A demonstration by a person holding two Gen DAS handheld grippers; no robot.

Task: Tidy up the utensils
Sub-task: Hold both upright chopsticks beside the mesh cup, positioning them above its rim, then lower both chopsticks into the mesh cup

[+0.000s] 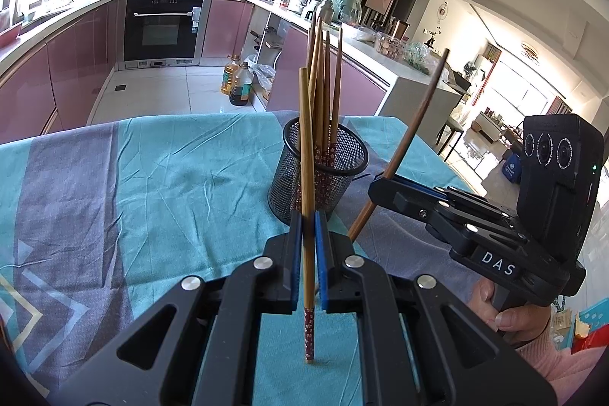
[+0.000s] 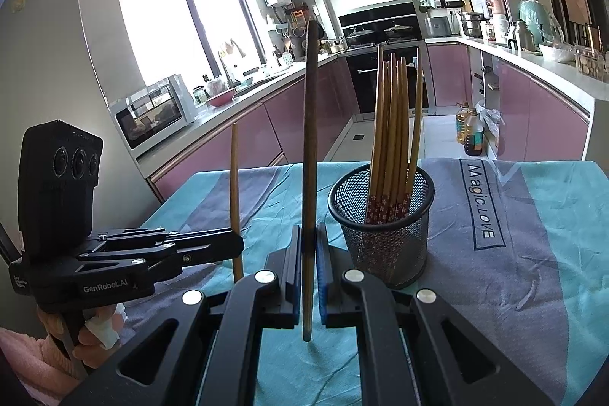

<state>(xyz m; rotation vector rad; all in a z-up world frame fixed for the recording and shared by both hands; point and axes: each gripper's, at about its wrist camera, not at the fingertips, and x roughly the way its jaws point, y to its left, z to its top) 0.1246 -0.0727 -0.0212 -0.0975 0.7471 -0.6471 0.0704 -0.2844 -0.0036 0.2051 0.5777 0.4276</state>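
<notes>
A black mesh cup (image 1: 304, 193) (image 2: 384, 246) stands on the teal and grey tablecloth (image 1: 152, 177) with several wooden chopsticks (image 1: 323, 82) (image 2: 392, 124) upright in it, red floral ends down. My left gripper (image 1: 308, 215) (image 2: 238, 242) is shut on a light chopstick (image 1: 306, 139) (image 2: 234, 177), held upright just in front of the cup, floral end at the bottom. My right gripper (image 2: 309, 231) (image 1: 377, 187) is shut on a darker brown chopstick (image 2: 310, 120) (image 1: 418, 109), right of the cup in the left wrist view. Neither held chopstick is inside the cup.
The table's far edge (image 1: 213, 117) drops to a tiled kitchen floor, where oil bottles (image 1: 238, 82) stand. Pink cabinets and a crowded counter (image 2: 552, 63) ring the room. A person's hand (image 1: 510, 311) grips the right tool's handle.
</notes>
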